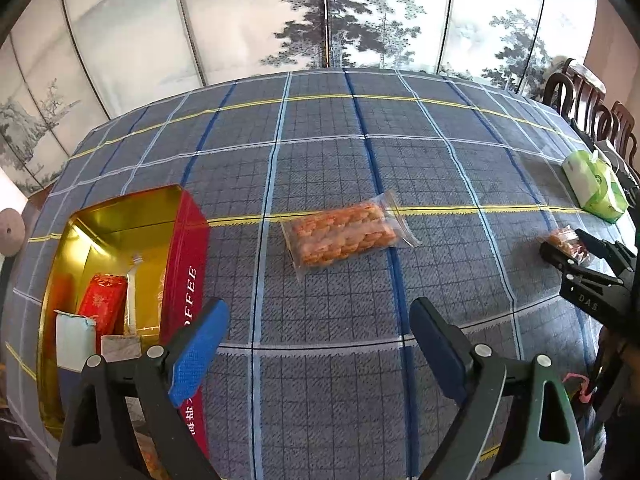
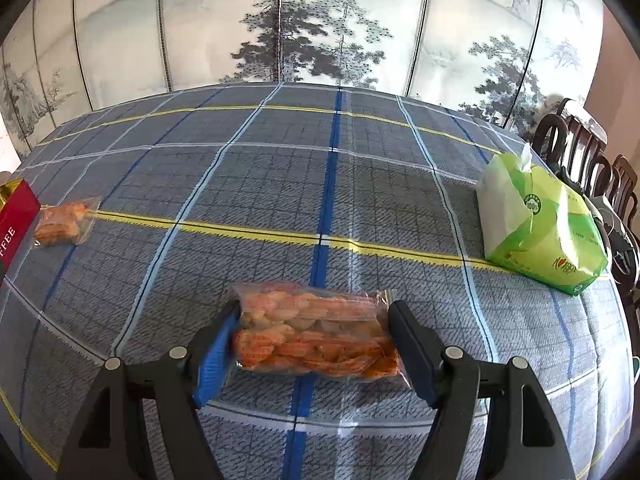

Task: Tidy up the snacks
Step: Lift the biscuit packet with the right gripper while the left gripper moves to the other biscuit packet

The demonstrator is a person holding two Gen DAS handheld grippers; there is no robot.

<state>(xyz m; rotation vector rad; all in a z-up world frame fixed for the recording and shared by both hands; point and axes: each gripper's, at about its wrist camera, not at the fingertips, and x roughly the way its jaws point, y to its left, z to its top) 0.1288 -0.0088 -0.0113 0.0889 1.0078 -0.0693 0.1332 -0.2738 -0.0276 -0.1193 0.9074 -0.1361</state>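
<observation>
A clear bag of orange snacks (image 2: 316, 336) sits between the fingers of my right gripper (image 2: 315, 308), both pads pressing its ends just above the checked tablecloth. In the left wrist view that gripper (image 1: 565, 241) shows at the far right with the bag in its tips. A second clear snack bag (image 1: 344, 236) lies flat mid-table, ahead of my left gripper (image 1: 320, 308), which is open and holds nothing. The same bag (image 2: 62, 220) appears at the left in the right wrist view. A red tin (image 1: 188, 264) with a gold inside stands open at the left, with a red packet (image 1: 104, 308) and other packs inside.
A green and white tissue pack (image 2: 540, 228) lies near the table's right edge. Dark wooden chairs (image 2: 580, 148) stand beyond that edge. A painted folding screen (image 1: 320, 16) closes off the far side of the table.
</observation>
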